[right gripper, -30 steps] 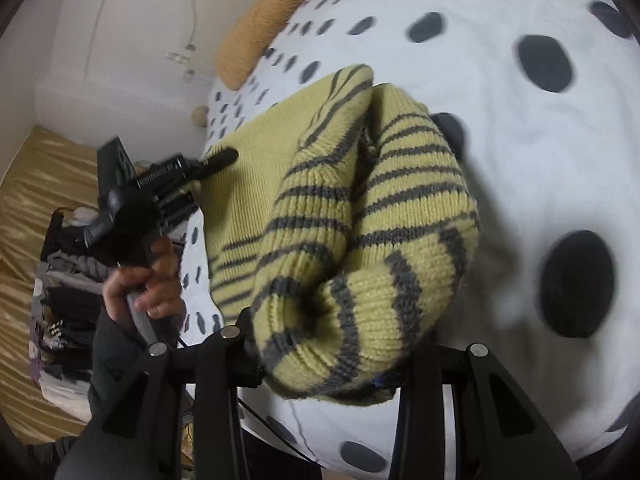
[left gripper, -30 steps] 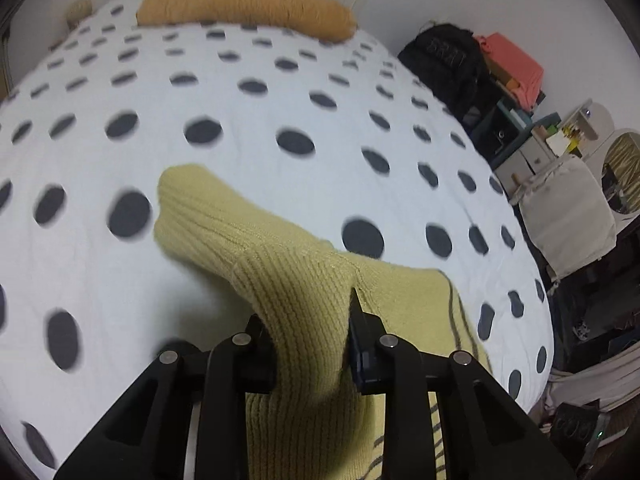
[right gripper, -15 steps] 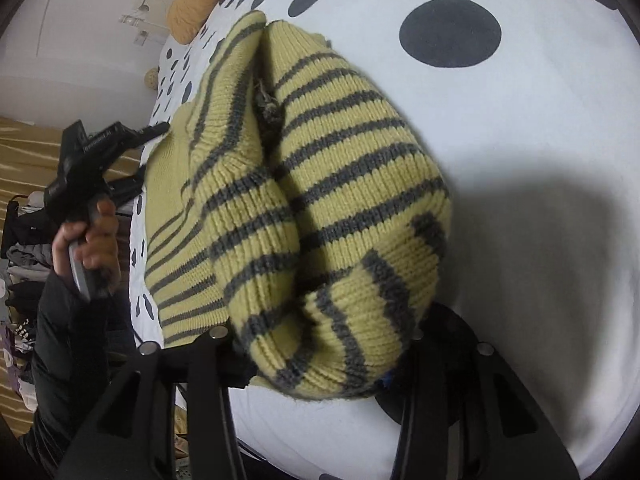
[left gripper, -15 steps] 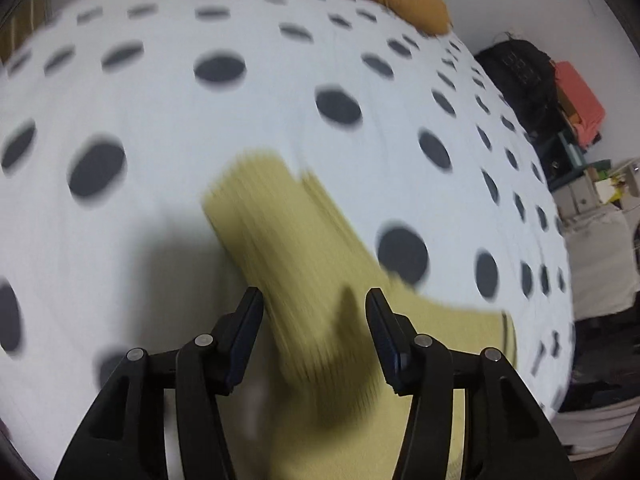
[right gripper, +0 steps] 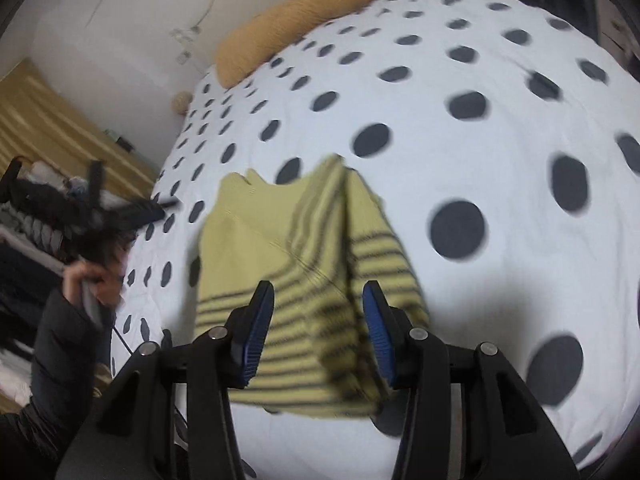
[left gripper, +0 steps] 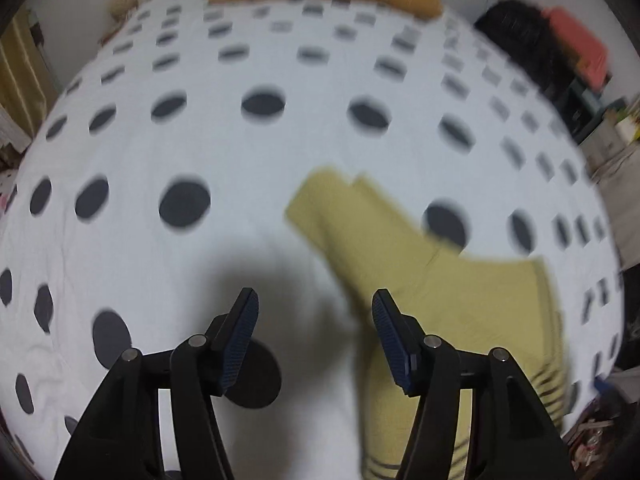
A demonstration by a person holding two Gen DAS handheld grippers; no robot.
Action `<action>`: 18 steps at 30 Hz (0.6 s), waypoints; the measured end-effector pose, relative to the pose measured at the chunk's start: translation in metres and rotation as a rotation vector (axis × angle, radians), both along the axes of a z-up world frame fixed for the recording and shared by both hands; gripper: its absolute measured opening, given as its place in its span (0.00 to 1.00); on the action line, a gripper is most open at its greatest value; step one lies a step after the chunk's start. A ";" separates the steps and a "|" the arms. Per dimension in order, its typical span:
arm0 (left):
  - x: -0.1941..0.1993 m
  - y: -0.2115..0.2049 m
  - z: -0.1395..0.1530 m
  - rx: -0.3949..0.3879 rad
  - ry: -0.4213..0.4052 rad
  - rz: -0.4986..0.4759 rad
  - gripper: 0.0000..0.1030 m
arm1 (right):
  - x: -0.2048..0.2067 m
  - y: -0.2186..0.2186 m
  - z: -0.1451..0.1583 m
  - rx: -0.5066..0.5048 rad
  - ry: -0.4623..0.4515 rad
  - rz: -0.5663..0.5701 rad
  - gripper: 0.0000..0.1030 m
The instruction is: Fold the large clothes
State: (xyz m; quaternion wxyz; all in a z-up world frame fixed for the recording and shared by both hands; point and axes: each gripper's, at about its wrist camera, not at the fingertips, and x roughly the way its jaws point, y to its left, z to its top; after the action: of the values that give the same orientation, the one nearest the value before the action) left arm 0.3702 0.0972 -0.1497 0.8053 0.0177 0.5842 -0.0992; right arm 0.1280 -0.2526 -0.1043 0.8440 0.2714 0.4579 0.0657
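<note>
yellow sweater (right gripper: 280,240) released onto bed (right gripper: 480,80) | left gripper (left gripper: 316,320) opened, empty | right gripper (right gripper: 319,308) opened, empty

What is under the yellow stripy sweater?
The sweater lies folded on the white bedspread with dark dots. The part of the bedspread beneath the sweater is covered, so anything there cannot be seen.

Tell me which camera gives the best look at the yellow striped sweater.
The right wrist view. There the sweater lies folded on the spotted bedspread, nearly whole, dark stripes and fold visible. The left wrist view shows the sweater blurred at the right, mostly plain yellow, few stripes, partly behind a finger.
</note>
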 end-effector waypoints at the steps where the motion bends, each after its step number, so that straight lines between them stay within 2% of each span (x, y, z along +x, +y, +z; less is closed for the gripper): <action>1: 0.004 0.001 -0.019 -0.035 0.053 0.012 0.56 | 0.008 0.004 0.001 0.001 -0.001 0.016 0.46; 3: 0.016 0.002 -0.043 -0.142 0.118 0.036 0.55 | 0.019 0.015 -0.001 0.002 -0.002 0.053 0.46; 5: 0.036 -0.004 -0.053 -0.221 0.121 0.058 0.54 | 0.026 0.031 -0.007 0.005 0.011 0.070 0.46; 8: 0.070 -0.018 -0.052 -0.203 0.058 0.051 0.48 | 0.026 0.043 -0.027 -0.006 0.063 0.084 0.46; 10: 0.096 -0.024 -0.041 -0.184 -0.002 0.070 0.46 | 0.027 0.047 -0.042 -0.023 0.095 0.089 0.46; 11: 0.107 -0.024 -0.032 -0.155 -0.047 0.095 0.40 | 0.026 0.048 -0.044 -0.039 0.097 0.091 0.45; 13: 0.125 -0.013 -0.009 -0.125 -0.124 0.177 0.37 | 0.027 0.051 -0.048 -0.069 0.097 0.105 0.44; 16: 0.129 0.015 0.025 -0.204 -0.167 0.243 0.40 | 0.030 0.052 -0.046 -0.093 0.101 0.136 0.44; 18: 0.115 0.022 0.040 -0.227 -0.158 0.211 0.44 | 0.031 0.046 -0.038 -0.053 0.071 0.121 0.44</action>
State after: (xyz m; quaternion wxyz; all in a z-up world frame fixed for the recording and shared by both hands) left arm 0.4851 0.1190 -0.1101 0.8515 -0.1271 0.5028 -0.0776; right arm 0.1592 -0.2063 -0.1422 0.8286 0.2230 0.5048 0.0945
